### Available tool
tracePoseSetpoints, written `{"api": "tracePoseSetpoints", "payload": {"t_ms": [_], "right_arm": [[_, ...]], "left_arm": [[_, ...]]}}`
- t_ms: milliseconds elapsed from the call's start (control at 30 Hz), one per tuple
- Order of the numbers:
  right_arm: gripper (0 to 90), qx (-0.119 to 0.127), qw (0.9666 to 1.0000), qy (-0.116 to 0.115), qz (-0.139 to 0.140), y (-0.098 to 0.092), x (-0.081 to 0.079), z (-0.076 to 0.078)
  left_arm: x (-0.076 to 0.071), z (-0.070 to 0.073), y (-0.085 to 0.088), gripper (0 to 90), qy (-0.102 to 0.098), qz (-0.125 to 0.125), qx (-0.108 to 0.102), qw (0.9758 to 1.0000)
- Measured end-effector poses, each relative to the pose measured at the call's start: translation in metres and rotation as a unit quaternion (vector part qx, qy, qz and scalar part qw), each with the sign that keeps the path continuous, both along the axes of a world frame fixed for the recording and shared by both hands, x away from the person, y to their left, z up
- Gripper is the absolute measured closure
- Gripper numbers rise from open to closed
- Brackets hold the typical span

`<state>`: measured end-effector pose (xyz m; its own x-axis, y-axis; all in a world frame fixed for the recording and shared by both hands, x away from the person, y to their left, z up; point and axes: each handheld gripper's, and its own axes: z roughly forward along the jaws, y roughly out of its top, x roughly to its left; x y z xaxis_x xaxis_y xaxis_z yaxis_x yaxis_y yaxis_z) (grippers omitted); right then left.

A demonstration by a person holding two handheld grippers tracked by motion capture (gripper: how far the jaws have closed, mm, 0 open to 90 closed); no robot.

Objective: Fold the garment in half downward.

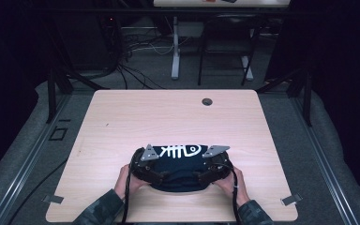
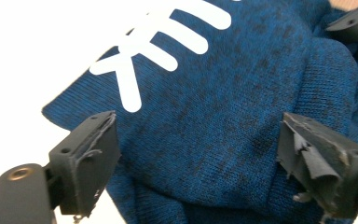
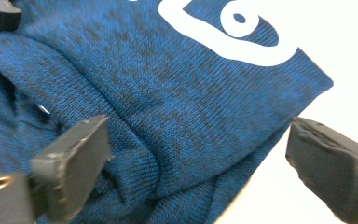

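Blue knit sweater (image 1: 176, 168), folded, low centre of frame on desk (image 1: 122, 122). Soft, light, floppy; best pinched at thick folded edges. Left tongs (image 2: 196, 163) and right tongs (image 3: 196, 163) wide open, gripping nothing.

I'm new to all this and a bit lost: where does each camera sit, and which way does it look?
High view: above the near table edge, looking forward and down; forearms and hands show.
Left gripper view: rides the left hand-held gripper, looking along its jaws.
Right gripper view: rides the right hand-held gripper, likewise.
All share the blue knit garment with its white fishbone print.
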<state>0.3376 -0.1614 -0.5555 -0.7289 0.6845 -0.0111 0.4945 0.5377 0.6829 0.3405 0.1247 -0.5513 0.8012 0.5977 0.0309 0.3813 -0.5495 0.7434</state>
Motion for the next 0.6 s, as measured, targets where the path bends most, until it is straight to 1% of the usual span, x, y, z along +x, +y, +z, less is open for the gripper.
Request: {"api": "tracePoseSetpoints", "payload": {"t_ms": [67,167,233,267,333,367,433,500,533,567,600], "right_arm": [[3.0,0.016,0.9998,-0.01,-0.006,-0.006,-0.003,0.007],[2.3,0.025,0.9993,-0.018,-0.021,-0.02,-0.006,0.016],[2.6,0.031,0.9987,-0.024,-0.032,-0.03,-0.007,0.019],[2.4,0.028,0.9986,-0.022,-0.039,-0.036,-0.007,0.019],[2.4,0.028,0.9978,-0.023,-0.055,-0.047,-0.007,0.017],[2.5,0.03,0.9972,-0.022,-0.065,-0.052,-0.007,0.015],[2.8,0.02,0.9966,-0.01,-0.079,-0.064,-0.005,0.01],[2.8,0.015,0.9964,0.004,-0.083,-0.075,-0.005,0.004],[2.9,0.016,0.9963,0.005,-0.085,-0.079,-0.004,0.001],[2.9,0.012,0.9957,0.008,-0.091,-0.083,-0.004,-0.003],[2.4,0.01,0.9955,0.018,-0.092,-0.087,-0.003,-0.006]], "left_arm": [[-0.001,0.006,0.007,7.8,-0.01,0.009,-0.008,0.9999],[-0.001,0.011,0.023,5.4,-0.021,0.032,-0.022,0.999],[0.0,0.01,0.034,4.0,-0.027,0.052,-0.022,0.998],[0.002,0.009,0.039,3.3,-0.028,0.063,-0.018,0.9974],[0.007,0.004,0.05,1.0,-0.027,0.088,-0.007,0.9957],[0.01,0.001,0.056,0.0,-0.022,0.095,-0.002,0.9952],[0.016,-0.006,0.066,0.0,-0.009,0.111,-0.001,0.9938],[0.021,-0.012,0.074,0.0,0.011,0.122,-0.005,0.9925],[0.023,-0.015,0.077,0.0,0.02,0.125,-0.008,0.992],[0.025,-0.017,0.079,0.0,0.025,0.127,-0.009,0.9916],[0.026,-0.02,0.08,0.0,0.031,0.13,-0.008,0.991]]}}
